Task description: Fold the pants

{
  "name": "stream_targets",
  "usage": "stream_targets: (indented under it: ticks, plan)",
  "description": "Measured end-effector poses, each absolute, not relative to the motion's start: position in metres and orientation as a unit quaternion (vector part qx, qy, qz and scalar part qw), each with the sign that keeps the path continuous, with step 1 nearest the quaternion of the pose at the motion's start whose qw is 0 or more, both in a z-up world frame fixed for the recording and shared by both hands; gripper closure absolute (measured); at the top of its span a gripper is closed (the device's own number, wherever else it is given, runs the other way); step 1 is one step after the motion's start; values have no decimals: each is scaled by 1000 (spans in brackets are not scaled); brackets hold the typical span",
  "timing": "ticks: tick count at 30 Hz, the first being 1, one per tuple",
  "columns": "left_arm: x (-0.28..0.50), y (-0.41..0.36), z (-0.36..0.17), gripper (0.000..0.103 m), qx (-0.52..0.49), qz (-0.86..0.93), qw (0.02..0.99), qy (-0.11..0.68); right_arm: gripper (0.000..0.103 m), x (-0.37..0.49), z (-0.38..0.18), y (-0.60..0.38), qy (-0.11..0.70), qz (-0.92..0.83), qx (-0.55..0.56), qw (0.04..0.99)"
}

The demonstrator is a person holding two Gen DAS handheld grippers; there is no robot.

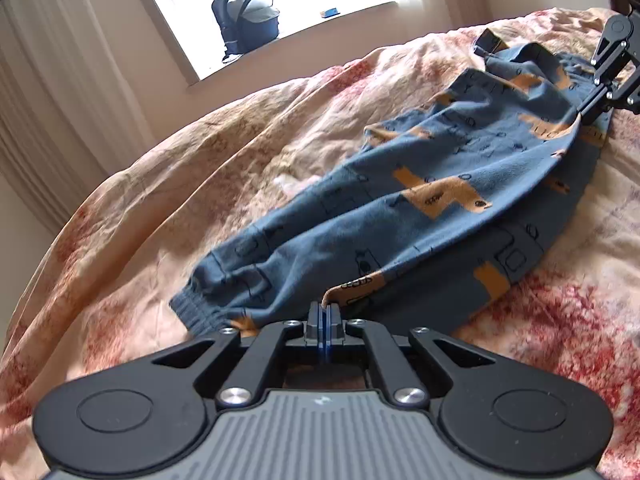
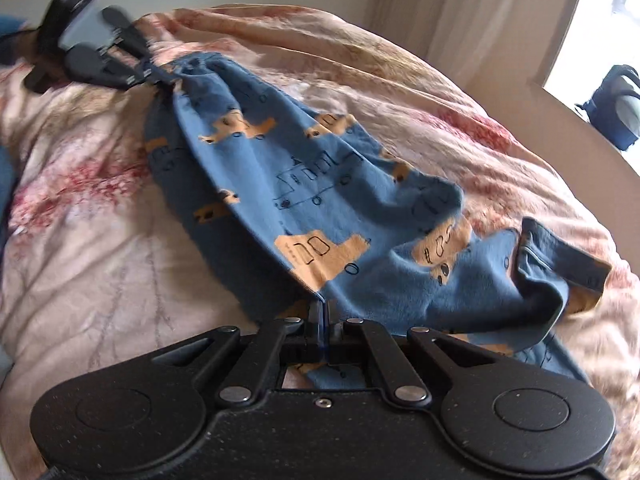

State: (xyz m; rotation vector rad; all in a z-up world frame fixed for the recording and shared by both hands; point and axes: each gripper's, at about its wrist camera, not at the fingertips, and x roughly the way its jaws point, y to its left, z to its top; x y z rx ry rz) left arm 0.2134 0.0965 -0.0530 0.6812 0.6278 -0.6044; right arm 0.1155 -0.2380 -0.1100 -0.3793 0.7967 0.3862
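Blue pants point(image 1: 420, 184) with tan truck prints lie on the bed and also show in the right wrist view point(image 2: 320, 184). My left gripper point(image 1: 324, 312) is shut on the pants near a leg end, by the ribbed cuff point(image 1: 200, 312). My right gripper point(image 2: 323, 308) is shut on the pants at the other end, near the waistband point(image 2: 560, 260). Each gripper shows in the other's view: the right one point(image 1: 580, 114) at the far right, the left one point(image 2: 156, 76) at the upper left. The cloth between them is lifted and stretched.
The bed is covered by a crumpled pink and red floral quilt point(image 1: 200, 168). A dark blue backpack point(image 1: 246, 20) sits on the window sill behind the bed. Pale curtains point(image 1: 48, 80) hang at the left of the window.
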Motion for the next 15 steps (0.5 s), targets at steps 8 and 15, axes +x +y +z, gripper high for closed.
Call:
stream_targets:
  ticks: [8,15]
  plan:
    - [195,102,-40,103,324,-293,849,297,103,103,-101,-242,386,203,-204,877]
    - [189,100,-47,103,329,-291,844,308,103,98,-110,-242,395,210,-226,865]
